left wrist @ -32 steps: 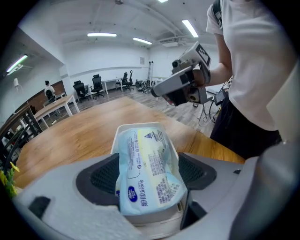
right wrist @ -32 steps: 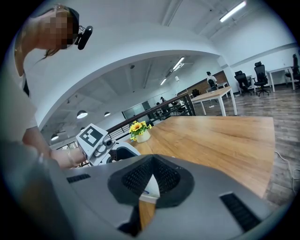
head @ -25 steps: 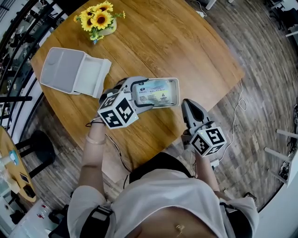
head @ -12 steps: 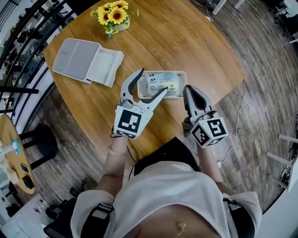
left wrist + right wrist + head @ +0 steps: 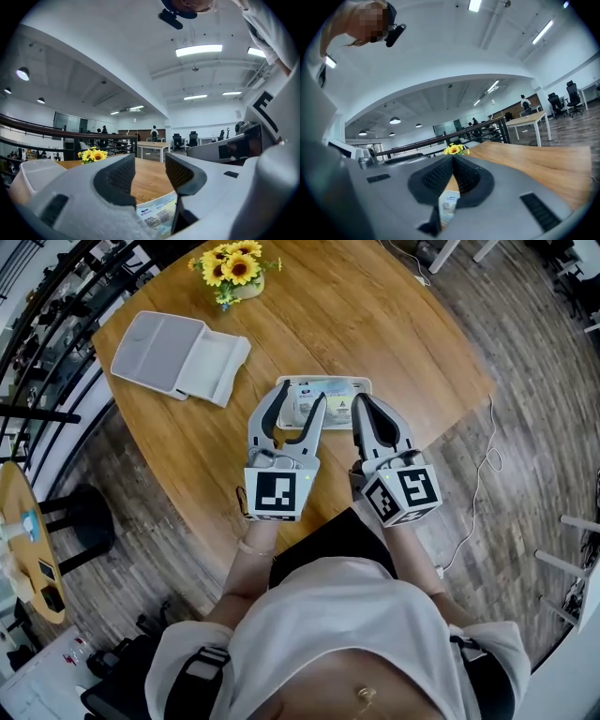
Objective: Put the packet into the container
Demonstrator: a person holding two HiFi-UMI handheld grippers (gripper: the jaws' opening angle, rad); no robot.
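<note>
**Packet in the container, grippers drawn back**

Head view: the left gripper (image 5: 302, 395), which was down over the packet (image 5: 330, 401) a second ago, has lifted back toward the person. The packet lies flat in the container (image 5: 323, 380) on the table (image 5: 375, 324), so we judge the placing done. The hinged white box (image 5: 155, 338) near the sunflowers (image 5: 232, 268) is empty. Left gripper view: we see the jaws, which have just been closing, standing half apart with nothing between them and the packet below. Right gripper view: the right gripper (image 5: 452, 164) is pinched together on nothing, and we glimpse the packet beneath.
</note>
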